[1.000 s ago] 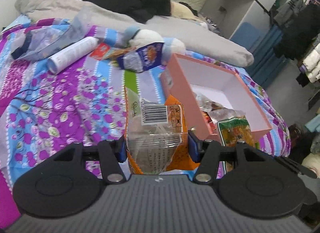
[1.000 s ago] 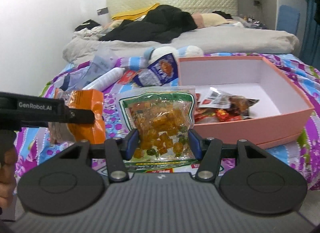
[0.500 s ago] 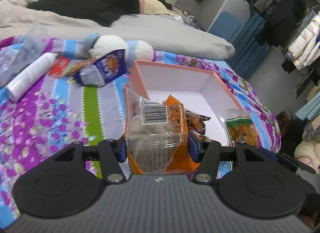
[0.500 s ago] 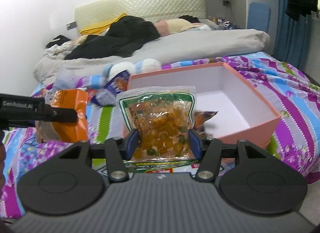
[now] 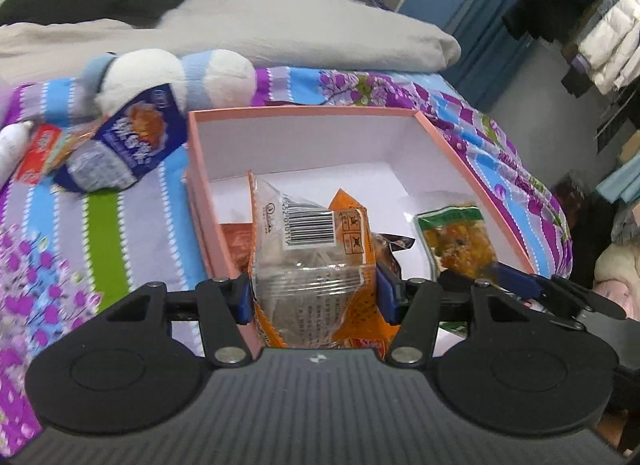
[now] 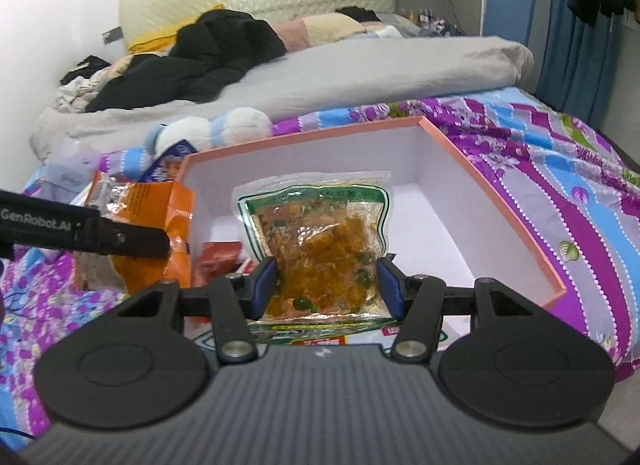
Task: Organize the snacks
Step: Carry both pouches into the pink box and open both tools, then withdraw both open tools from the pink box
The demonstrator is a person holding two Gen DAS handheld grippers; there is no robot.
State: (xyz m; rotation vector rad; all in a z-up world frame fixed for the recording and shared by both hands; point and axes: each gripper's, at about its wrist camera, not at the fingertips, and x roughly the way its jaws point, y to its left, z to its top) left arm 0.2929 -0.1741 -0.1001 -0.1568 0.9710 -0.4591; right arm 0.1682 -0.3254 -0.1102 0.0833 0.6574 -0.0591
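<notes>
Snack sorting at the halfway mark: I hold 2 packets over the pink box [image 5: 448, 149] on the patterned bedspread [image 5: 132, 233]. My left gripper [image 5: 314, 297] is clenched on an orange-and-clear barcoded packet [image 5: 316, 261], hanging above the box's near left corner. My right gripper [image 6: 326, 285] is clamped on a green-edged clear pack of yellow pieces [image 6: 320, 241], raised over the box's near side. A few wrappers, 1 of them red [image 6: 218, 261], already lie on the white floor of the box. I judge both held packets are not yet dropped in. Outside the box, a blue snack bag [image 5: 128, 145] and a small red packet [image 5: 40, 149] wait beside a plush toy [image 5: 172, 73], along with a white bottle at the frame's left edge.

Against the frames 1 second back, both grippers have swept across the bed toward the box: it then sat off to the right, and now fills the middle of each view. Neither grip has changed.
</notes>
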